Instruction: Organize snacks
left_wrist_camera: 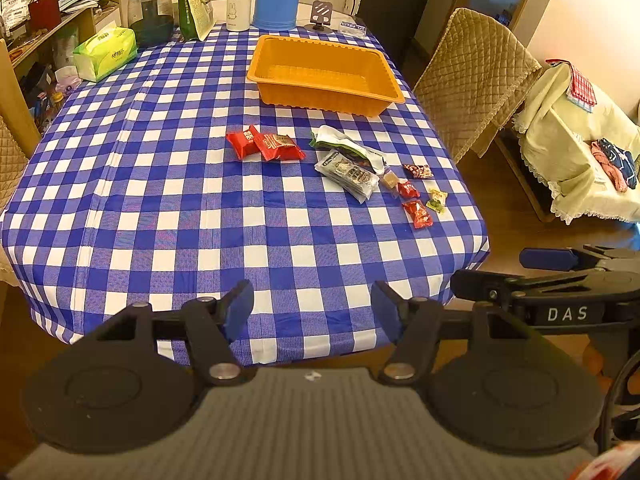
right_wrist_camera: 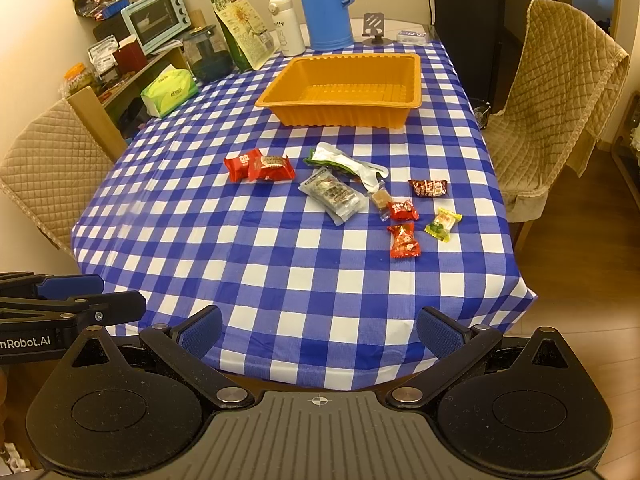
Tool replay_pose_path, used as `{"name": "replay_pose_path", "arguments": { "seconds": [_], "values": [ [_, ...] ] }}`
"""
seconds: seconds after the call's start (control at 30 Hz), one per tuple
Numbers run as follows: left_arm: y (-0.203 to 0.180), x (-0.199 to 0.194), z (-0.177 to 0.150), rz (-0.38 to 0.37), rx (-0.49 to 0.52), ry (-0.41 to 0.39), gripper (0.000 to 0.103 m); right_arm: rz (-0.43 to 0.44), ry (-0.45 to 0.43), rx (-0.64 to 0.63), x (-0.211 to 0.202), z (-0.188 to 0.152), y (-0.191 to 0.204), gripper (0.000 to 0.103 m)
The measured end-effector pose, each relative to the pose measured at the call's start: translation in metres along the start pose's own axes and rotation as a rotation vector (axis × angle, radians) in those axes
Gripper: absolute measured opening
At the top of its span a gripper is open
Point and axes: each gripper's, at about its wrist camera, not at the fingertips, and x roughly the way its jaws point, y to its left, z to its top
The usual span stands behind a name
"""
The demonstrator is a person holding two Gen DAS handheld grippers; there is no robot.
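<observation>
- Two hand-held grippers hover above the near edge of a table draped in a blue-and-white checked cloth (right_wrist_camera: 248, 264); the left gripper (left_wrist_camera: 312, 314) and right gripper (right_wrist_camera: 319, 334) both stand with jaws apart and nothing between them
- The snacks lie loose mid-table, none yet in the empty orange tray (right_wrist_camera: 416, 80) behind them: two red packets (right_wrist_camera: 260, 166) touching each other, a clear sleeve of biscuits (right_wrist_camera: 332, 196) overlapped by a green-and-white bag (right_wrist_camera: 340, 160), and small wrapped sweets (right_wrist_camera: 404, 240) scattered to the right
- All look light and crinkly; the film is likely slippery, so a pinch across a packet's middle or on a sealed end should hold best
- The biscuit sleeve may crush; the small sweets call for a low, flat approach
</observation>
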Motion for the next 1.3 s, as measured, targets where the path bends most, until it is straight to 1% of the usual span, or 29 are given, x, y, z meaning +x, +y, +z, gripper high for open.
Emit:
{"name": "replay_pose_path", "arguments": {
  "seconds": [1.17, 1.2, 1.3],
  "values": [
    [0.0002, -0.0001, 0.0000, -0.001, -0.001, 0.000, 0.062, 0.002, 0.002, 0.001, 0.0026, 0.0016, -0.0007, 0.103],
    [0.0081, 0.0024, -0.0022, -0.001, -0.001, 0.000, 0.062, 0.002, 0.002, 0.001, 0.0027, 0.0016, -0.0004, 0.103],
    [0.0081, 0.0026, -0.0023, -0.001, -0.001, 0.001, 0.062, 0.002, 0.002, 0.001, 0.0029, 0.0018, -0.0009, 0.103]
  ]
}}
